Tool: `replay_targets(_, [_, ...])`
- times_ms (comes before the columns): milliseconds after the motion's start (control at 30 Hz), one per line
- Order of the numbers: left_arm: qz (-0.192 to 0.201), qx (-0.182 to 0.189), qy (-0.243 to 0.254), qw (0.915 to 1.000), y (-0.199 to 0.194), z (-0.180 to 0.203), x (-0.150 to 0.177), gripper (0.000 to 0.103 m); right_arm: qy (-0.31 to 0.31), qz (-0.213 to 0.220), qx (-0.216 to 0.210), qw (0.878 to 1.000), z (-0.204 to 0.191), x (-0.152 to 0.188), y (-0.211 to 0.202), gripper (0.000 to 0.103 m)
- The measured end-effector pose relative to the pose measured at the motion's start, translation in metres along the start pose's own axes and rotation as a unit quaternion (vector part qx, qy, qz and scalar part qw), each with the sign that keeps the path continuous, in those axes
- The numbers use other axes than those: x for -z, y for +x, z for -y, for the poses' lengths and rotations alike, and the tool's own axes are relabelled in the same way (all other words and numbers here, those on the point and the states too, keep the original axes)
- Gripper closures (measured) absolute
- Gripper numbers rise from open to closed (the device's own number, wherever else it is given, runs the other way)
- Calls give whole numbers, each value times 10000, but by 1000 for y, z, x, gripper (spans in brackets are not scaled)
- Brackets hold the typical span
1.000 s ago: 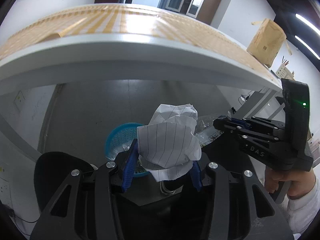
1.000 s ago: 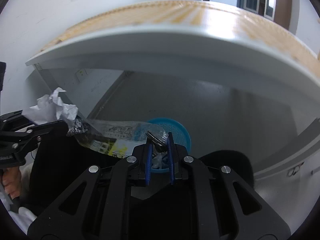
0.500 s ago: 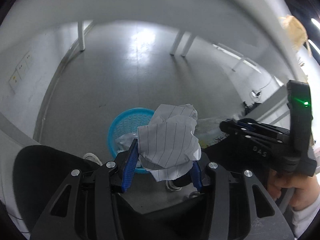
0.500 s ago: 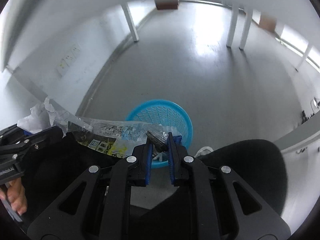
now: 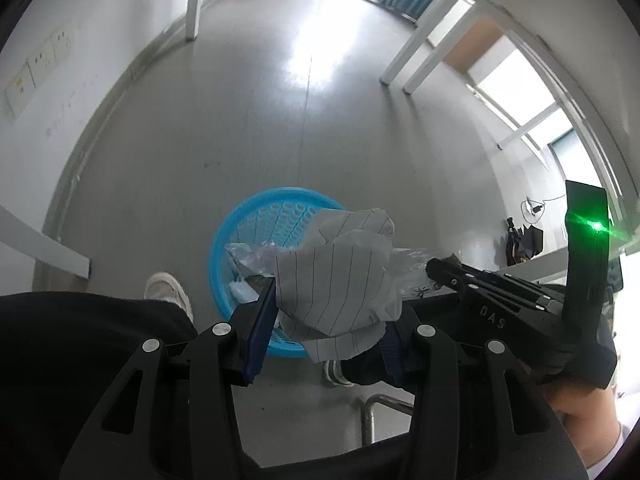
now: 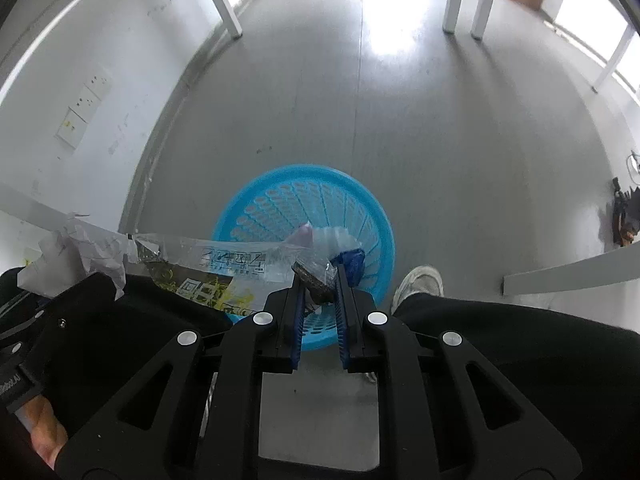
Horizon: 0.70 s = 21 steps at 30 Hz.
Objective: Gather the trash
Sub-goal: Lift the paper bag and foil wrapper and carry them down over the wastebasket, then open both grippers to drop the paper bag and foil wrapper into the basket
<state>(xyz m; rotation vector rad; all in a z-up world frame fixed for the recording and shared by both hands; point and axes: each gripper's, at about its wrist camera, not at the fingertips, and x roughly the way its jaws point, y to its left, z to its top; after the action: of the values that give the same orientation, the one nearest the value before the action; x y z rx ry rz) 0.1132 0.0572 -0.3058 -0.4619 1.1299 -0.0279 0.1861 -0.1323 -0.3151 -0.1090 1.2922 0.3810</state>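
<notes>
A crumpled ball of lined white paper [image 5: 340,280] sits between the blue pads of my left gripper [image 5: 332,312], which is shut on it. It hangs over the near rim of a blue plastic basket [image 5: 256,220] on the grey floor. My right gripper [image 6: 318,276] is shut on the dark end of a clear plastic wrapper [image 6: 224,264] with yellow and black print. The wrapper trails left, above the blue basket [image 6: 304,204], which holds a clear plastic bottle [image 6: 332,240]. The paper ball [image 6: 76,256] shows at the left edge of the right wrist view.
The person's black-trousered legs and white shoes [image 6: 420,284] flank the basket. White table legs [image 5: 194,0] stand on the floor farther off. Wall sockets [image 6: 84,108] are on the white wall at left. A dark bundle with cables [image 5: 524,240] lies by the right wall.
Both grippers came down from table-top height to below the table, now looking steeply down at the floor. The basket looms larger and nearer. Both grips are unchanged.
</notes>
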Motion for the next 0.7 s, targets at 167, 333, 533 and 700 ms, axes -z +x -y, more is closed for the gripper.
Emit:
replay_targets(167, [-191, -89, -249, 9995, 26, -5, -10, 58, -23, -172, 143, 9997, 0, -14, 26, 90])
replay_targets(333, [-306, -140, -396, 9986, 39, -3, -21, 57, 235, -449, 143, 9986, 11, -27, 54, 88])
replay_targets(533, [-408, -178, -491, 9978, 54, -3, -30, 57, 282, -551, 180, 9979, 18, -36, 70, 87])
replay_targets(700, [-455, -46, -632, 9970, 60, -5, -33, 51, 348, -547, 196, 9977, 22, -38, 74, 73])
